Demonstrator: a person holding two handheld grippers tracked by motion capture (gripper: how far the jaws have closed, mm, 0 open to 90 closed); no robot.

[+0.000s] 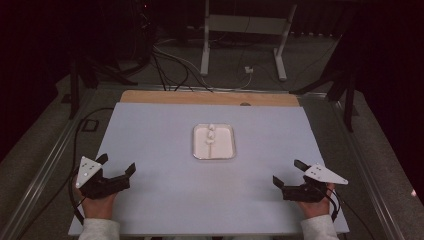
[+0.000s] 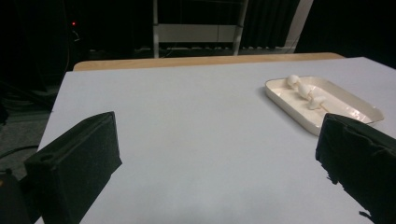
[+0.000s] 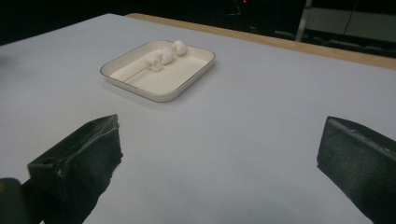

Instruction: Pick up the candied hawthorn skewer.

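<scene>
A wide white table (image 1: 165, 210) filled the scene, with a strip of bare wood (image 1: 210, 97) showing along its far edge. Beyond it, on the dark floor, stood a pale metal frame (image 1: 245, 30) with cables (image 1: 170, 65) trailing around it. Near the middle of the table, a little toward the far side, sat a square cream tray (image 1: 226, 150), and inside it lay a skewer (image 1: 210, 139) threaded with small white lumps, resting toward the tray's far left part. At the near left corner, the left gripper (image 1: 118, 166) was held low over the table, its jaws spread wide with nothing between them. Over at the near right, the right gripper (image 1: 289, 173) mirrored it, jaws likewise parted and empty. Both stood well apart from the tray, one on each side. Each was held by a hand in a pale sleeve (image 1: 99, 229) coming in from the near edge.
</scene>
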